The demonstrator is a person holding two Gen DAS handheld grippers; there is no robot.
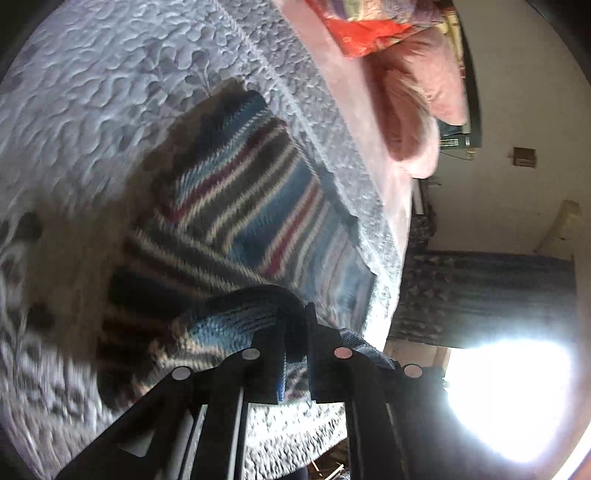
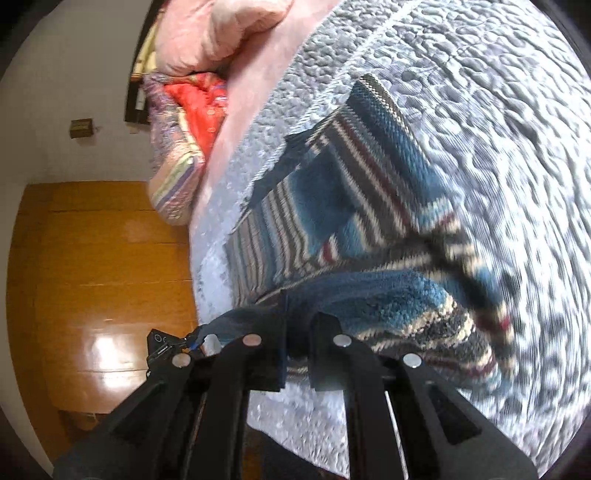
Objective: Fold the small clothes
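Quilted grey bedspread (image 2: 480, 92) covers the bed on which a small striped knit garment (image 2: 351, 192) lies, blue with white, dark and maroon bands, close to the bed's edge. Its near edge is lifted off the quilt and curls toward the cameras, while the far part lies flat.

Each tool has hold of that raised edge. The left gripper (image 1: 295, 354) has its fingers drawn nearly together with a fold of the knit (image 1: 236, 317) pinched between them, and the right gripper (image 2: 297, 354) is likewise closed down on the dark hem. Both views are smeared (the tools look to be mid-swing), so exactly how deep each bite goes is hard to tell.

The step in hand appears to be carrying the near edge over the far part. To do it well, both grips should travel level and together, keeping the hem taut between them so the crease forms straight, then lower until the edges line up before letting go.

Beyond the garment, pink bedding (image 2: 221, 33) and a red patterned bundle (image 2: 192, 107) sit at the head of the bed; a wooden floor (image 2: 103, 258) shows beside it.
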